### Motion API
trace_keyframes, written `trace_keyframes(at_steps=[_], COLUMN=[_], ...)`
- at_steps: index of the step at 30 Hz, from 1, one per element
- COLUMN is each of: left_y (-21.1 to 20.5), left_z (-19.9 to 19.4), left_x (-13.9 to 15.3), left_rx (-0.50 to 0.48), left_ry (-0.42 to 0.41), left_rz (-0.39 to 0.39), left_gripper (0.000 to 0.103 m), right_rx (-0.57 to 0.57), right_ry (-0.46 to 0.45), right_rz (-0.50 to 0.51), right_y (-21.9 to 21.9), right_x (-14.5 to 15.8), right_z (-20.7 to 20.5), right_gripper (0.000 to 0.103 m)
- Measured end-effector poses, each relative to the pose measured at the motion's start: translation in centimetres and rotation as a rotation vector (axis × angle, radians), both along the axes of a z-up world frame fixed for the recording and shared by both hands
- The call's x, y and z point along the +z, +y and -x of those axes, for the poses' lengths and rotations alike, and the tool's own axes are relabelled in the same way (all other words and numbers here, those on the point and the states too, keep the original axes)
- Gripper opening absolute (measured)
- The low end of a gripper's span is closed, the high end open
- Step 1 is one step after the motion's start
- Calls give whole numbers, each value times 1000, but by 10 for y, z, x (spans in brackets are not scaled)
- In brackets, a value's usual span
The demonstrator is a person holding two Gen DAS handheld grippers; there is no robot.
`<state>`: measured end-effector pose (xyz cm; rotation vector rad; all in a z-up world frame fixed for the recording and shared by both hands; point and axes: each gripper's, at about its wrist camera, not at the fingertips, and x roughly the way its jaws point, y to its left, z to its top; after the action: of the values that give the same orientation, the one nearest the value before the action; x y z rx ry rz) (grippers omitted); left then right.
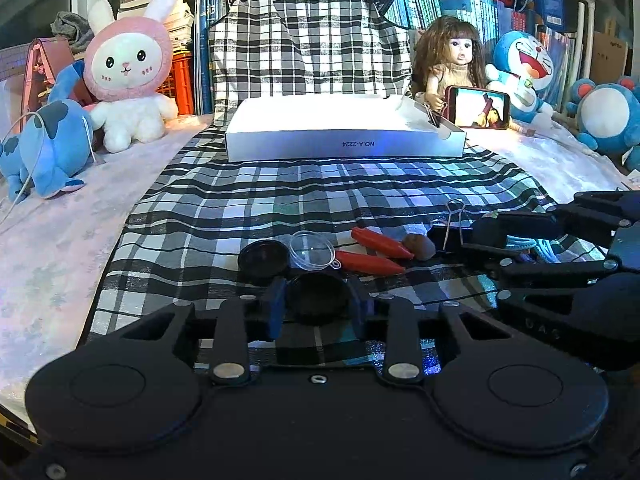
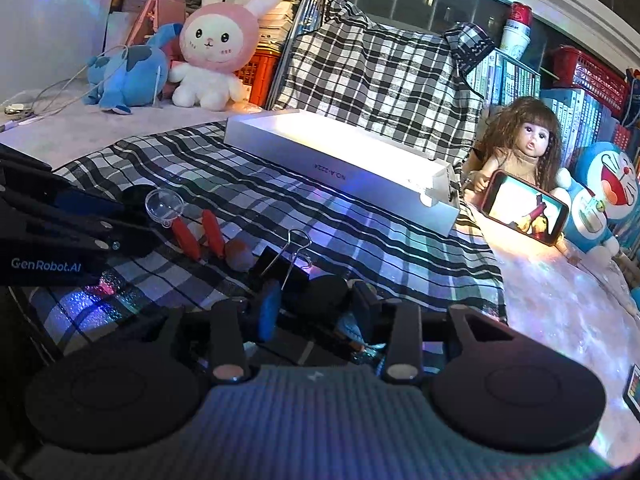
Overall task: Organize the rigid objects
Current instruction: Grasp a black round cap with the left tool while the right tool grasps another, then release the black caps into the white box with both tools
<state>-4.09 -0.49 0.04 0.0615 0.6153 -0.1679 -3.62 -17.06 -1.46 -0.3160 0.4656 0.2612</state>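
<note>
- a shallow white box (image 1: 344, 136) lies on a black-and-white checked cloth (image 1: 224, 216) spread over a desk; everything below is placed relative to this box.
- in front of the box, a row of small things lies on the cloth: a black round lid (image 1: 264, 258), a clear round lid (image 1: 312, 249), two red pointed pieces (image 1: 380, 243), a brown lump (image 1: 419, 246) and a black binder clip (image 1: 450, 236).
- the left claw (image 1: 318, 307), nearest the camera in front of the box, is closed on a black round disc (image 1: 318, 300) between its blue pads.
- the right claw (image 2: 314, 314) sits by the binder clip, its fingers around a dark object (image 2: 330, 294); whether it grips it cannot be told.
- beside the box's right end, a doll (image 1: 450, 68) sits behind a phone (image 1: 478, 107).
- off the box's left end sits a pink rabbit plush (image 1: 128, 68).
</note>
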Motion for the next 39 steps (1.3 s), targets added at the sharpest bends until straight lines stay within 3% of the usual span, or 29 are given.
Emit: trace_keyframes(at_steps=[5,6,11,13,15,21,27,36,39], left_y=[0,0,2,3,4,4,4,3,2], left_z=[1,1,0,0,0,-1,0,0,-1], left_x=[2,3,9,10,11,10,10,10,11], left_rx=[-2,-2,0,3,4,6,4,4,-1], left_ry=[-2,-4,-11,-13,-16,-9,-11,-9,-7], left_rz=[11,13,32,37,36,32,31,31,34], left_gripper=[31,31,31,31,31,31,31,31,31], right_rx=[19,18,0,-5,8,63,121,80,73], right_ry=[-5,-5,11,15,16,21,51,103,119], right_rz=[4,-4,-66,-68,-47,27,-8,-123,-160], right_y=[3,2,-8,-10,-11,-7,0,-6,-10], right_x=[0,1,9,10,11,4,5,3,4], right_z=[-3,-4,-7,-6,-3,9,9,-8,-10], right_gripper=[41,29,22,23,37,50,50,51,37])
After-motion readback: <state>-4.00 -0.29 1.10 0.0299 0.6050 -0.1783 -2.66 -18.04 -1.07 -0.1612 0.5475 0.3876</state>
